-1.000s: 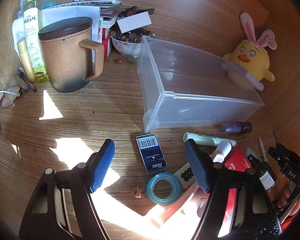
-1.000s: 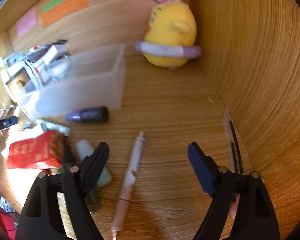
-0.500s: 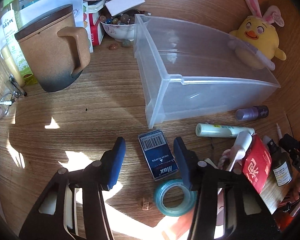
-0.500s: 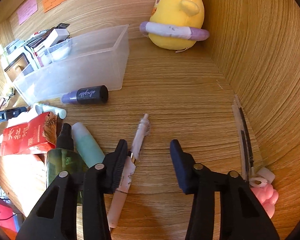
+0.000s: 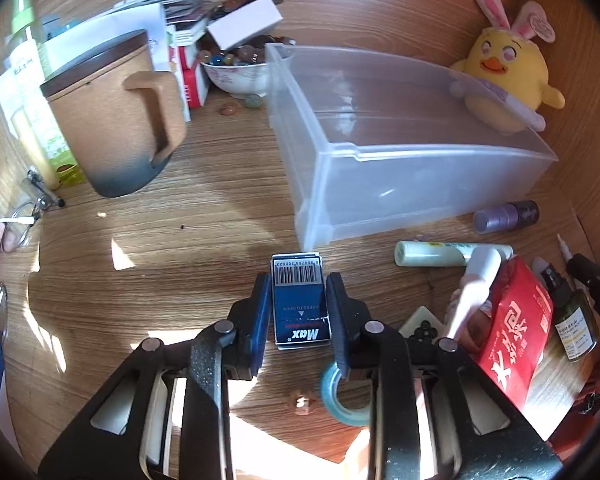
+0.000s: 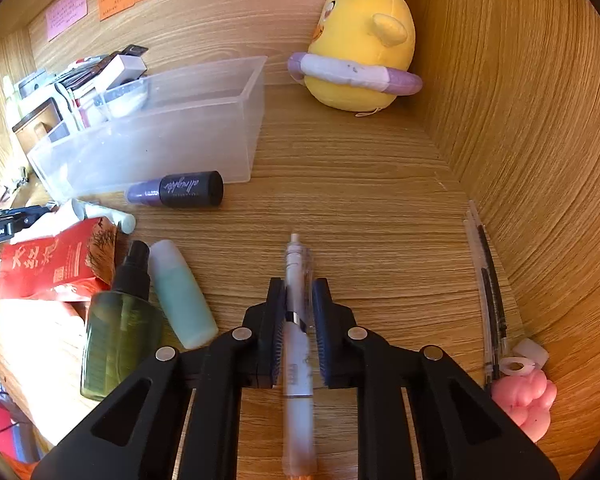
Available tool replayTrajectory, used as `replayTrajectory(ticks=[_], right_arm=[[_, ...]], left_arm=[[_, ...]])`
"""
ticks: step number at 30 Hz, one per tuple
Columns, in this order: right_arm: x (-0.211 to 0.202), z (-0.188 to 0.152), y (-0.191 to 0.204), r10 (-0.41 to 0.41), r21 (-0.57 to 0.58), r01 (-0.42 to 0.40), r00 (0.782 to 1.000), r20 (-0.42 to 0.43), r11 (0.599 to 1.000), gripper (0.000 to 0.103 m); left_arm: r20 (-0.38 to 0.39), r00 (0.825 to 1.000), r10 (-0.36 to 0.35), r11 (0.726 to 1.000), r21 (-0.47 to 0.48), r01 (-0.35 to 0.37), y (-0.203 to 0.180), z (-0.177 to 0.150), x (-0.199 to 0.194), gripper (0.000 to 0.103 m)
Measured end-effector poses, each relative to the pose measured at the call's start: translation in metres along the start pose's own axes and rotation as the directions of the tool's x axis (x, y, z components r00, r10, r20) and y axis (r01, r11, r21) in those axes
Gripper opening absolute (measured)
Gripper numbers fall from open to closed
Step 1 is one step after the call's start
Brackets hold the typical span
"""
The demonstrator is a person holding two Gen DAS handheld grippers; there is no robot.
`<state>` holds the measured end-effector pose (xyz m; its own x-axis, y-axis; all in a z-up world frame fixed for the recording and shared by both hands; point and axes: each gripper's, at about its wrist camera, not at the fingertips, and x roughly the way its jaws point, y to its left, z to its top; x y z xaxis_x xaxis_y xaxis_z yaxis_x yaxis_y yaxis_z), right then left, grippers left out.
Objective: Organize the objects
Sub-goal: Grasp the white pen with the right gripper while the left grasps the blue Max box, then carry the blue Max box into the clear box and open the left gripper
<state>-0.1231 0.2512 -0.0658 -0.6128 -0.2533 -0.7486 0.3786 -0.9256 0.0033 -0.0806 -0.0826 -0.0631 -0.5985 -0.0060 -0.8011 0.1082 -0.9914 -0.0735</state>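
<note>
My left gripper (image 5: 299,304) has closed on a small blue Max staple box (image 5: 298,302) that lies on the wooden desk, one finger on each long side. My right gripper (image 6: 297,308) has closed on a pale pink pen (image 6: 298,344) lying along the fingers on the desk. A clear plastic bin (image 5: 384,184) stands empty just beyond the staple box; it also shows in the right wrist view (image 6: 156,140).
Around lie a teal tape roll (image 5: 342,394), red packet (image 5: 518,320), green tube (image 5: 432,254), purple bottle (image 6: 176,191), green spray bottle (image 6: 118,328), teal bottle (image 6: 180,294). A brown mug (image 5: 108,120), bead bowl (image 5: 236,68), yellow plush chick (image 6: 360,44) stand behind. Wooden wall on the right.
Both grippers moved forward and narrowed from wide open. The left now grips the staple box; the right now grips the pen, which has turned in line with the fingers.
</note>
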Motion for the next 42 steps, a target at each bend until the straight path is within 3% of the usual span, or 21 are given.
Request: replayTrajectory(ticks=[13,25,42], right_arm=[[-0.037,0.022,-0.004,-0.007,0.040,0.000,0.987,0.161,0.999,0.013],[-0.072,0.067,0.000,0.021,0.038,-0.037,0.937,0.349,0.999,0.009],[-0.088,0.123,0.026,0.079,-0.074,-0.050,0.878,0.472,0.996,0.008]], left_arm=[[0.143,0.990,-0.016,0.996,-0.082,0.028,0.004,0.011,-0.044,0.028],[0.253,0.966,-0.042,0.994,-0.088,0.067,-0.008,0.036,-0.070,0.028],[0.288,0.954,-0.085,0.993,-0.052,0.104,-0.021,0.075,-0.067,0.028]])
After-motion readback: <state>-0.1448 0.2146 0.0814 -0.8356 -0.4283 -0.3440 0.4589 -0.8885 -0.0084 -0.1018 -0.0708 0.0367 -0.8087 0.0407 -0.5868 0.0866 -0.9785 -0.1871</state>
